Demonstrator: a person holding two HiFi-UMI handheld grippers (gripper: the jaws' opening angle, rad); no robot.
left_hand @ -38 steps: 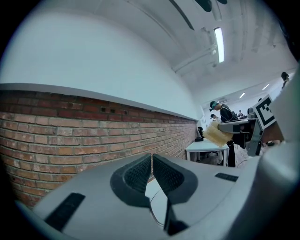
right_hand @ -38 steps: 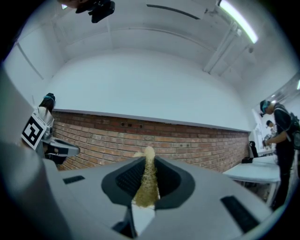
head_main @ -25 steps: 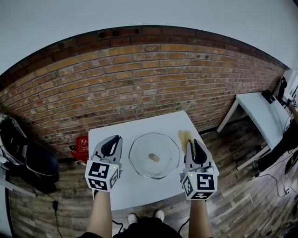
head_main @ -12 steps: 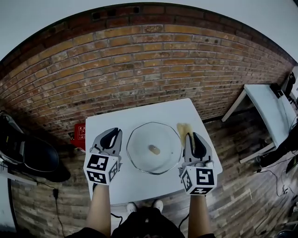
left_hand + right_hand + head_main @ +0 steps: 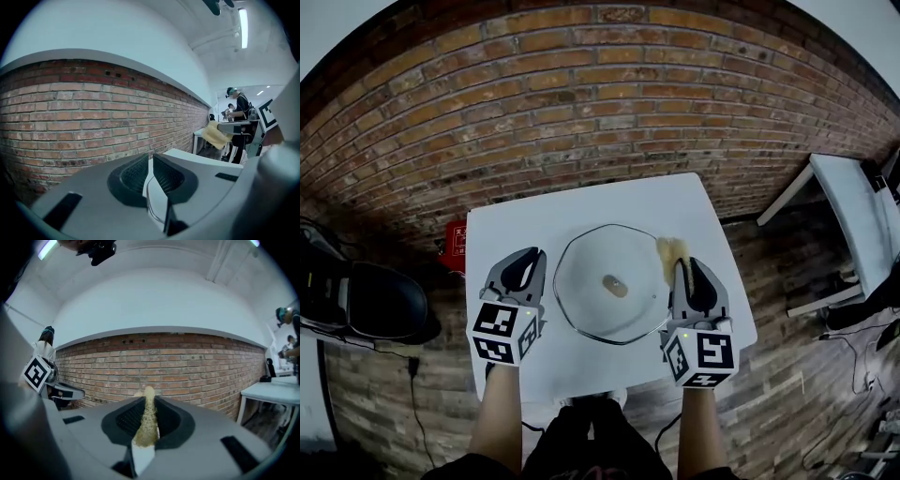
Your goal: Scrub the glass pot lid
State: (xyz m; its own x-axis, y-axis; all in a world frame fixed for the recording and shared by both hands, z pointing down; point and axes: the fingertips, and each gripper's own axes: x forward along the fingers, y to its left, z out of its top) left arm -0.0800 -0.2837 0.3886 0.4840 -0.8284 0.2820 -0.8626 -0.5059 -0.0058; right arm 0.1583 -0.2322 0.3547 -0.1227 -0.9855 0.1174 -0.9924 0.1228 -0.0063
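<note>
The glass pot lid lies flat in the middle of the white table, its small brown knob pointing up. To the lid's left hovers my left gripper, shut with nothing between its pads. On the lid's right side, my right gripper is shut on a yellow sponge. That sponge sticks out past the fingertips of the right gripper. From the left gripper view the sponge shows at the far right.
A brick wall runs behind the table. On the wooden floor to the left stand a red box and a black chair. A second white table stands at the right. People stand far off.
Both grippers have sunk a little toward the table and stay on either side of the lid. The head view now looks more steeply down.
</note>
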